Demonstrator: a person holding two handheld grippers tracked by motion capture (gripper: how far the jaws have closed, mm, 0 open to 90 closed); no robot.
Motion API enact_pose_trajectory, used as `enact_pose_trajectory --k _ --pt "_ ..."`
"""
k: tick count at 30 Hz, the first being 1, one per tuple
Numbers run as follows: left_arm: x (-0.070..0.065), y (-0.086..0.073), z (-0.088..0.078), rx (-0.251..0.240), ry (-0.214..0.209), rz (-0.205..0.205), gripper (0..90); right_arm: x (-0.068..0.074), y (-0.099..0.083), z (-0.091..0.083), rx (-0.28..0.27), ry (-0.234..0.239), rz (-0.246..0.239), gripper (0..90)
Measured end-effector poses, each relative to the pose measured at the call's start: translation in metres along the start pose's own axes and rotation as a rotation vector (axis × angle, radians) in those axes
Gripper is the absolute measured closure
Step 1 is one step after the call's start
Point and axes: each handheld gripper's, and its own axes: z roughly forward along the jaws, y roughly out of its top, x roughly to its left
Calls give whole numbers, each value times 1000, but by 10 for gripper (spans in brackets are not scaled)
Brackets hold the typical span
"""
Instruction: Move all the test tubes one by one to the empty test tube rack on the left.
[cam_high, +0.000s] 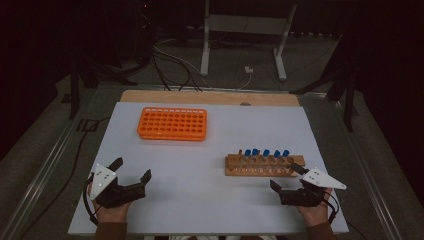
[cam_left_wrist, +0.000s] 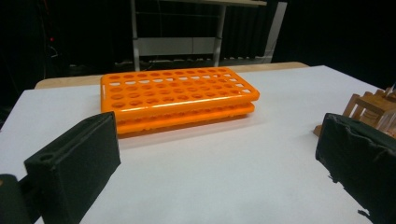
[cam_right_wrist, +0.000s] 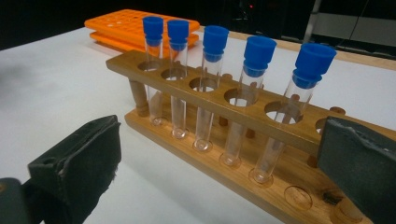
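Both claws wait low in the high view with their jaws spread and nothing between them: the left claw (cam_high: 131, 174) sits at the lower left of the frame over bare white table (cam_high: 200, 185), and the right claw (cam_high: 286, 176) sits at the lower right, just in front of the wooden test-tube rack (cam_high: 264, 165). That rack stands right of centre and carries five clear test tubes with blue caps (cam_right_wrist: 215, 37), all upright in a row of holes, as the right gripper view shows close up; the hole nearest the right jaw there looks unfilled. An orange plastic tube rack (cam_high: 172, 123) lies at the upper left of the table, well apart from the wooden one, and every hole visible in the left gripper view looks vacant (cam_left_wrist: 177, 95). Judging from this layout, the work is at its start, probably moving tubes from wood to orange, with no tube gripped yet. A sensible next move would bring the right claw forward around one tube just under its cap, close gently on the glass, and lift straight up so the tube clears its hole without tilting the rack or knocking its neighbours.
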Motion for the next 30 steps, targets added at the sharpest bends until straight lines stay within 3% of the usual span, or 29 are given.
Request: enact_pose_trajectory --k 6,12,17,25,30 --pt "4 0 -3 -17 6 -20 8 0 1 -1 -3 -1 8 1" --pt "0 1 -2 -15 17 13 8 -1 5 -3 -15 -8 24 2" --pt "0 -1 0 -6 16 6 8 -7 11 -6 -26 -3 49 2" --pt "0 -4 3 7 29 -8 8 -11 27 -2 21 -4 23 62" --pt "-2 -5 5 17 22 -7 8 -19 38 2 59 -28 33 130"
